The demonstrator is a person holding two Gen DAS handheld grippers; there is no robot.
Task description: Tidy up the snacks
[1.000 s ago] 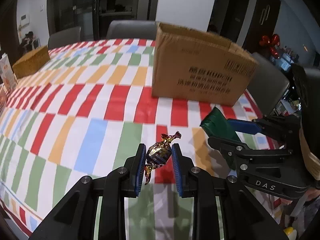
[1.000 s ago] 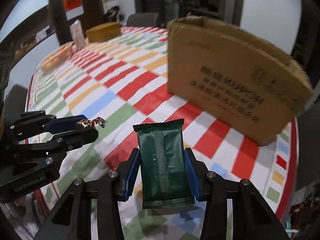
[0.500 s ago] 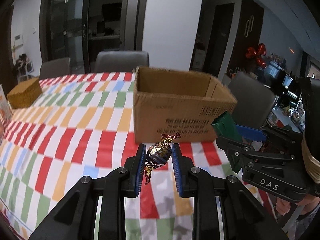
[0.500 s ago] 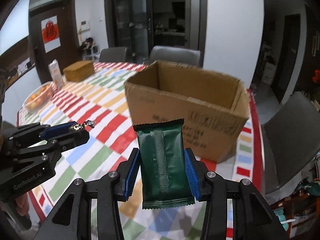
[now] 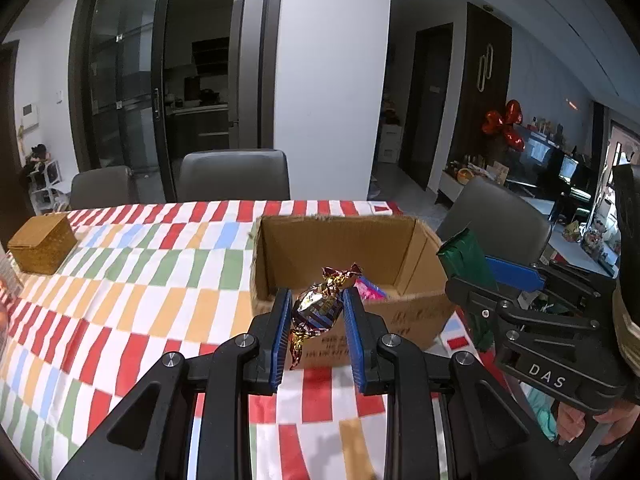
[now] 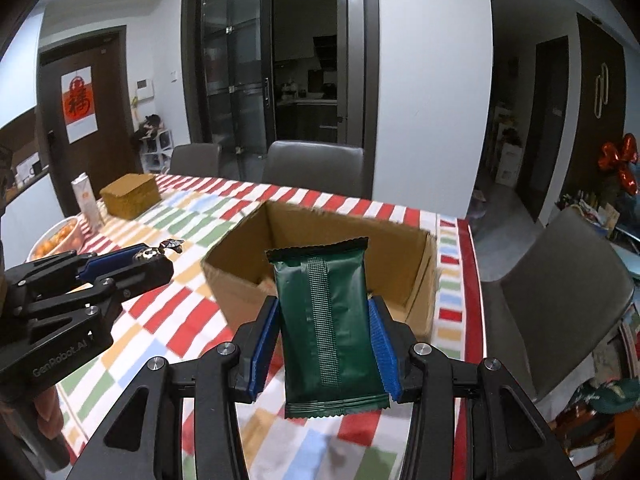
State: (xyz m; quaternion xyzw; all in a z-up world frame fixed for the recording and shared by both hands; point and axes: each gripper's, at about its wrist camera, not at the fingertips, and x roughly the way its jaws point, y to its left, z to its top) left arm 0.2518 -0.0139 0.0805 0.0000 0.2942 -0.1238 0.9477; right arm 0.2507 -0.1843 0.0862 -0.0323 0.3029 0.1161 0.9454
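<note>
My left gripper (image 5: 316,312) is shut on a foil-wrapped candy (image 5: 318,310) and holds it in the air in front of the open cardboard box (image 5: 340,240). My right gripper (image 6: 325,336) is shut on a dark green snack packet (image 6: 326,320), held upright before the same box (image 6: 312,236). A pink wrapper (image 5: 370,290) lies inside the box. The right gripper with the green packet (image 5: 464,256) shows at the right of the left wrist view. The left gripper (image 6: 156,258) shows at the left of the right wrist view.
The box stands on a table with a striped cloth (image 5: 140,280). A woven brown box (image 5: 42,246) stands far left, with a carton (image 6: 86,200) and a bowl of oranges (image 6: 50,242). Grey chairs (image 5: 234,174) stand behind and to the right (image 6: 560,292).
Both grippers have risen and tilted up with their snacks. The box's open top and inside now show, where only its side showed a second ago.
</note>
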